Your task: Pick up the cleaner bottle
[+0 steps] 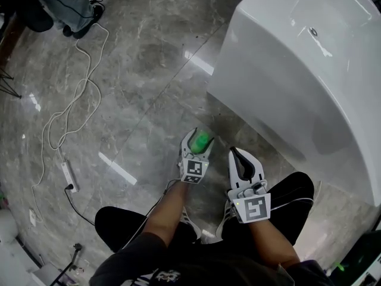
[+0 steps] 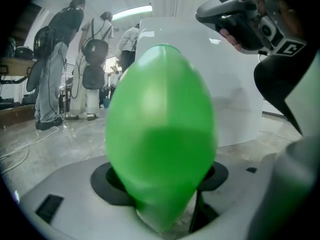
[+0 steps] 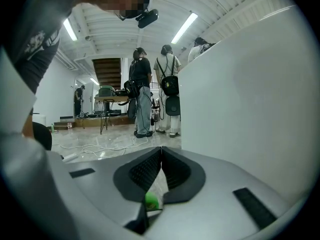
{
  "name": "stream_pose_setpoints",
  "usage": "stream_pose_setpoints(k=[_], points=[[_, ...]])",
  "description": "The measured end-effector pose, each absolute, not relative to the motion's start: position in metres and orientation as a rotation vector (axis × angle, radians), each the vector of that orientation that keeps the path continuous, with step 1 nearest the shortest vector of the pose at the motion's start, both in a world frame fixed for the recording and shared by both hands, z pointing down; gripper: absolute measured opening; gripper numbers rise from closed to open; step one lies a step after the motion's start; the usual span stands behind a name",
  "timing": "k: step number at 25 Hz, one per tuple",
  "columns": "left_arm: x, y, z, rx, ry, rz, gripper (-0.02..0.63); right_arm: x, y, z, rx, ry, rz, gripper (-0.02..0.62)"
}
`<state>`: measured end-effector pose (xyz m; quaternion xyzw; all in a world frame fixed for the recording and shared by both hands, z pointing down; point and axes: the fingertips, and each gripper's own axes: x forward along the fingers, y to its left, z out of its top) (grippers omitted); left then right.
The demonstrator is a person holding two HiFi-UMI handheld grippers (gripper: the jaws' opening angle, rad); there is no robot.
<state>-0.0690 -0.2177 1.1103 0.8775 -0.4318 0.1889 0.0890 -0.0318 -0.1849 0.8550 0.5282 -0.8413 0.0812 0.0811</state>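
The cleaner bottle [image 1: 202,140] is bright green and sits between the jaws of my left gripper [image 1: 198,134], held low over the floor. In the left gripper view its rounded green body [image 2: 160,129] fills the middle, with the left gripper [image 2: 161,180] shut on it from both sides. My right gripper [image 1: 237,152] is just to the right of it, shut and empty. In the right gripper view the right gripper [image 3: 161,154] has its dark pads touching, and a small green patch [image 3: 151,201] shows below them.
A large white bathtub [image 1: 297,58] stands close at the right, its wall [image 3: 250,109] beside the right gripper. A white cable [image 1: 71,106] and power strip [image 1: 67,176] lie on the grey marble floor at the left. People stand at the back [image 1: 65,5]. My knees are below the grippers.
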Motion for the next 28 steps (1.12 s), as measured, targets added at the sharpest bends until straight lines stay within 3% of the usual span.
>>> stream_pose_setpoints(k=[5, 9, 18, 28], points=[[-0.068, -0.219, 1.115, 2.602, -1.293, 0.578, 0.296, -0.03, -0.183, 0.858, 1.566, -2.517, 0.242, 0.017], [-0.069, -0.221, 1.117, 2.597, -1.327, 0.59, 0.192, -0.03, -0.183, 0.862, 1.562, -2.517, 0.249, 0.017], [-0.072, -0.229, 1.107, 2.571, -1.342, 0.547, 0.184, -0.032, -0.189, 0.859, 1.555, -2.533, 0.245, 0.017], [-0.073, -0.247, 1.026, 2.619, -1.343, 0.47, 0.184, -0.02, -0.193, 0.845, 1.654, -2.464, 0.248, 0.017]])
